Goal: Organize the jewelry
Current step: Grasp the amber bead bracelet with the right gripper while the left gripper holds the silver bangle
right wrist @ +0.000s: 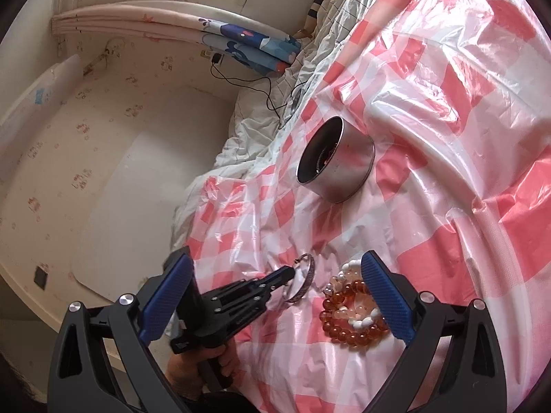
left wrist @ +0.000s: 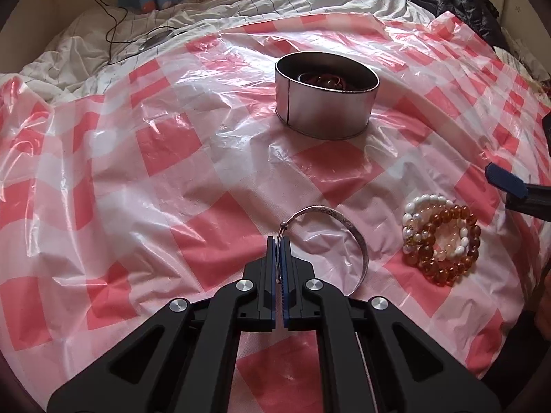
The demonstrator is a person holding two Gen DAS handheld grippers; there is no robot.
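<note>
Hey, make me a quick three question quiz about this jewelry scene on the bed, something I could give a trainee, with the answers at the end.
1. True or false: the left gripper is shut on the silver bangle.
2. Which beaded bracelets still lie on the checked plastic sheet? A) green and black B) amber, white and pale pink C) blue only
3. Fill in: the round metal tin already holds some dark ____ jewelry.

Key
1. True: its pads pinch the bangle's band.
2. B, heaped together just beside the bangle.
3. Red. It shows over the rim; the pieces cannot be made out. The right gripper stands open above the beads.
</note>
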